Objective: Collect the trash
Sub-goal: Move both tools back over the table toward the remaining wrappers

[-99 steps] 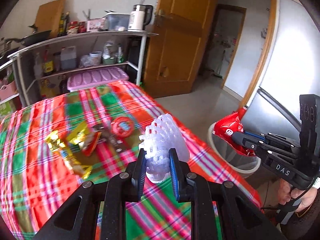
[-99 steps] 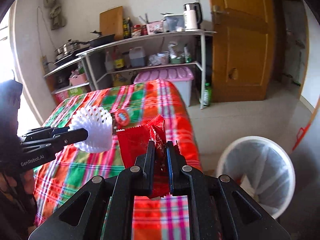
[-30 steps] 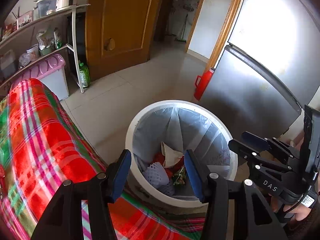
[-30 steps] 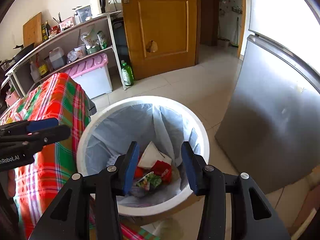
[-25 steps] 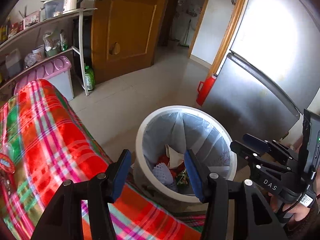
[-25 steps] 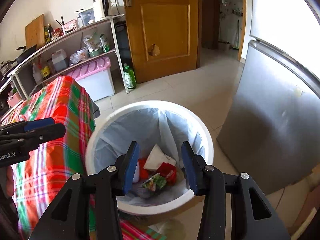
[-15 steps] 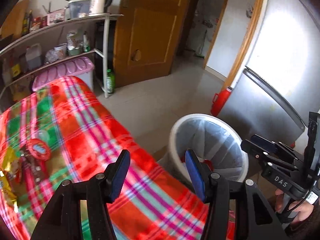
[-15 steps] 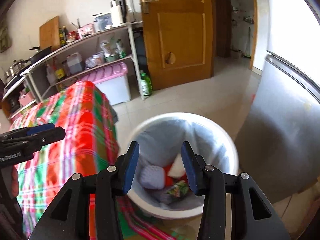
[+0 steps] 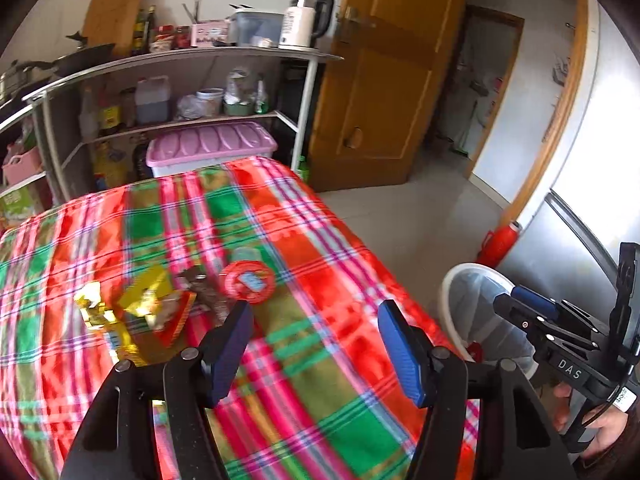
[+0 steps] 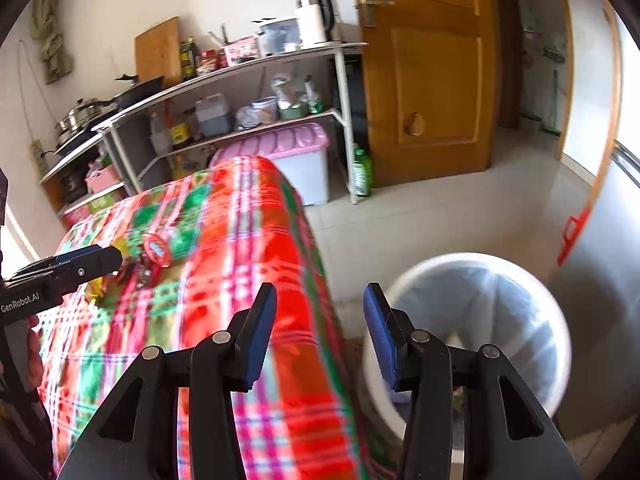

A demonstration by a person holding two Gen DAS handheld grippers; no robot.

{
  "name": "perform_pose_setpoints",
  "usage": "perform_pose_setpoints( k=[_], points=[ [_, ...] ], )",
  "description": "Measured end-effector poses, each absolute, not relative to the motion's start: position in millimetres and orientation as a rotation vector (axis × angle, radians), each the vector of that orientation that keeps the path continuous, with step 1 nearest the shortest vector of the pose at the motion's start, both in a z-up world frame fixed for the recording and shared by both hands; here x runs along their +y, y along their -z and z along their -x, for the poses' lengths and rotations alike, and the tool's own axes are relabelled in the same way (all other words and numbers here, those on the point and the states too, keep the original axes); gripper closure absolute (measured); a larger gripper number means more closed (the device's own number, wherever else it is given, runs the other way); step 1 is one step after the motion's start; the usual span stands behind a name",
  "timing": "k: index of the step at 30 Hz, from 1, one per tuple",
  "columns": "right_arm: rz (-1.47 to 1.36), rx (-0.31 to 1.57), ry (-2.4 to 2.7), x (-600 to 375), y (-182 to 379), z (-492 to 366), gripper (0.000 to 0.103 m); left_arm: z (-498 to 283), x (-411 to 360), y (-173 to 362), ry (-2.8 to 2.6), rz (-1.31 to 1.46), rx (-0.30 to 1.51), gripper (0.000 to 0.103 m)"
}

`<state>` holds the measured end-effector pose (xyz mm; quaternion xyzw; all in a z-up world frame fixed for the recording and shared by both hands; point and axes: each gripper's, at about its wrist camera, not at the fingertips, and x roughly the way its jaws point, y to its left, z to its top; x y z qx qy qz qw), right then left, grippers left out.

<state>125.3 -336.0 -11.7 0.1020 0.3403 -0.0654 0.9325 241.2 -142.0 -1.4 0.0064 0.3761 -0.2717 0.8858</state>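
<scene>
My left gripper [image 9: 316, 344] is open and empty above the plaid tablecloth [image 9: 320, 248]. Ahead of it lie gold wrappers [image 9: 120, 312], a dark wrapper [image 9: 204, 292] and a round red lid [image 9: 248, 282]. My right gripper [image 10: 320, 332] is open and empty, between the table's edge and the white lined trash bin [image 10: 480, 320]. The bin also shows in the left wrist view [image 9: 472, 308], with the right gripper [image 9: 532, 316] over it. The left gripper [image 10: 88, 260] shows in the right wrist view near the red lid [image 10: 156, 250].
A metal shelf rack [image 9: 180, 92] with bottles, a kettle and pans stands behind the table, with a pink-lidded bin [image 9: 212, 148] under it. A wooden door [image 9: 380, 92] and a steel fridge [image 9: 592, 208] stand to the right. A green bottle [image 10: 362, 176] stands on the floor.
Both grippers let go of their trash into the bin, then swung left and up from the bin toward the table. The wrappers and the lid have come back into view.
</scene>
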Motion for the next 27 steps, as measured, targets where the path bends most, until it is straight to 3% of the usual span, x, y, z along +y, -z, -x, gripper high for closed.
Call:
perform_pose_setpoints(
  k=[2,17,27],
  points=[
    [-0.21,0.696,0.115,-328,12,-133,0.044,-245,-125,1,0.536,0.004,0.783,0.038],
    [-0.178,0.735,-0.033,-261,16,-204,0.044,-276,-22,18,0.318,0.143,0.823,0.028],
    [-0.201,0.782,-0.105,-221,30,-256,0.044,-292,4,39,0.274,0.185,0.881,0.025]
  ],
)
